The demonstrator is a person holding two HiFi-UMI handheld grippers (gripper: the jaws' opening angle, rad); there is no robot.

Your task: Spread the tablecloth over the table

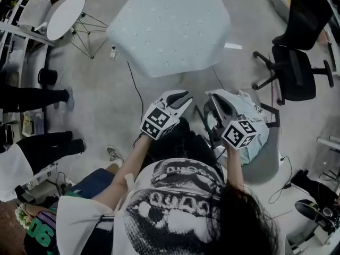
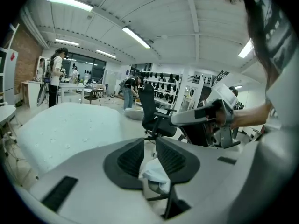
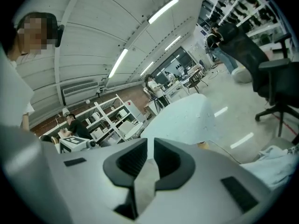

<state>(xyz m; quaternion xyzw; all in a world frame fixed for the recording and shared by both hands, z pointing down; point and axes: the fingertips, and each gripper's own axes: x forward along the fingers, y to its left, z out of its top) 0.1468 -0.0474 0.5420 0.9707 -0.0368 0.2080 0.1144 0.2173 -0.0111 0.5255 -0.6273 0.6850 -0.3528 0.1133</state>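
A six-sided table [image 1: 170, 28] under a pale blue dotted cover stands ahead of me on the grey floor; it also shows as the table [image 2: 70, 129] and the table [image 3: 187, 118] in the gripper views. My left gripper [image 1: 183, 97] is raised in front of my body. Its jaws [image 2: 149, 148] stand nearly together with a crumpled bit of white cloth [image 2: 156, 171] pinched between them. My right gripper [image 1: 215, 102] hovers beside a pale cloth bundle [image 1: 249, 113]. A narrow strip of cloth [image 3: 145, 181] runs through its close-set jaws [image 3: 150, 157].
A black office chair [image 1: 297, 62] stands at the right. A round white table [image 1: 65, 16] and shelving sit far left. A person's legs [image 1: 37, 97] are at the left, and a black cable [image 1: 135, 86] trails over the floor.
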